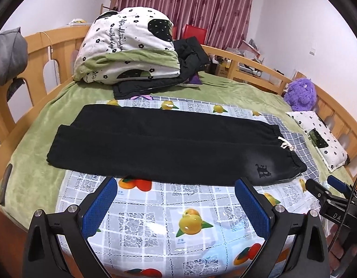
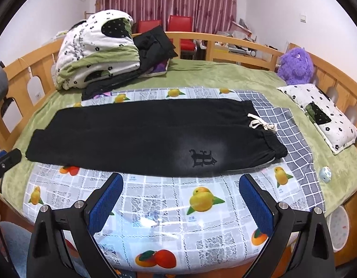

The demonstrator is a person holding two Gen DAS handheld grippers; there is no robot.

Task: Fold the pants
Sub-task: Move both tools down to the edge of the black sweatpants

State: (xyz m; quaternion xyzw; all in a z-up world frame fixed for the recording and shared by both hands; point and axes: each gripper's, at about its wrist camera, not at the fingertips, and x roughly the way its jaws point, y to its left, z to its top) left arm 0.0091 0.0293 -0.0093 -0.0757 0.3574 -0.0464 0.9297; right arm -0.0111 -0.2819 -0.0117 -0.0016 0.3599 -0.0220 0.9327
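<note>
"Two grippers were waiting, and both had their fingers spread wide with nothing in them," said Mia. "The left gripper and the right gripper hung low over the fruit tablecloth."

"Where were the pants?" asked Ben.

"The black pants lay flat on the cloth, just ahead of both grippers. They ran long from side to side. The leg ends pointed left and the waistband with its white string pointed right."

"So who was closer to what?"

"The left one looked closer to the leg ends, and the right one to the waist. I think each would reach forward for its own end."
</note>
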